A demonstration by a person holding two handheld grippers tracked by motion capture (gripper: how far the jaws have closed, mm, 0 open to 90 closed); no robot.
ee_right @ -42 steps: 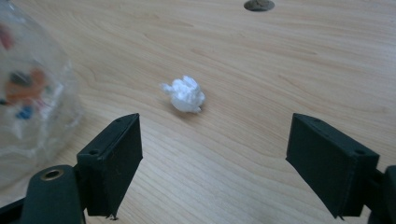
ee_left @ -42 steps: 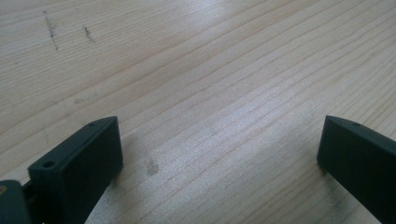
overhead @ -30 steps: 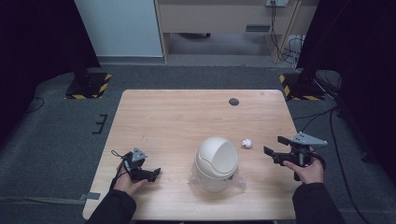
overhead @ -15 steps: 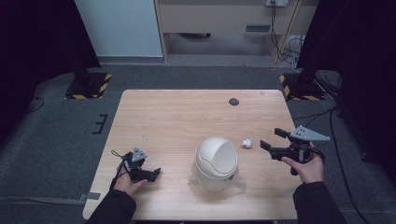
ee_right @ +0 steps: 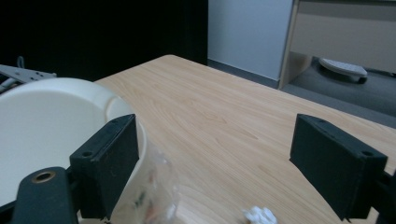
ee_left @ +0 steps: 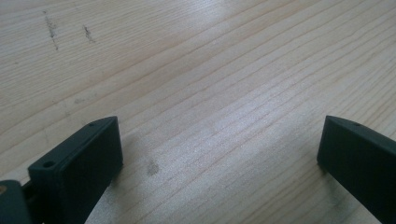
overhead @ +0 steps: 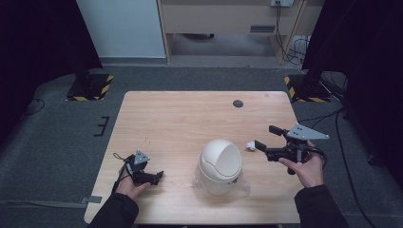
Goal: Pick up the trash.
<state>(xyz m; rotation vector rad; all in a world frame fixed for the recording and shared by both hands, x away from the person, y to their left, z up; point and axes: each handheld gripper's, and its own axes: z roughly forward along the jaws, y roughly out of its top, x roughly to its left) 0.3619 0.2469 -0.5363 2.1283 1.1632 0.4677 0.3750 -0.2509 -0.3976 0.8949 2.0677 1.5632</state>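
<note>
Lying near the table's (overhead: 171, 118) right side, the crumpled white paper ball (overhead: 250, 146) sits just ahead of my wide-open right hand-held gripper (overhead: 266, 137); the domed white bin (overhead: 220, 164) stands beside it, my left hand-held gripper (overhead: 157, 176) also open

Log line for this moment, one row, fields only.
right gripper: open, above table near paper ball | left gripper: open, empty, low over table | bin: upright, untouched

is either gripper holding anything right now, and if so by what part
Nothing is held. The left gripper is open over bare table; the right gripper is open, with the crumpled paper lying loose ahead.
</note>
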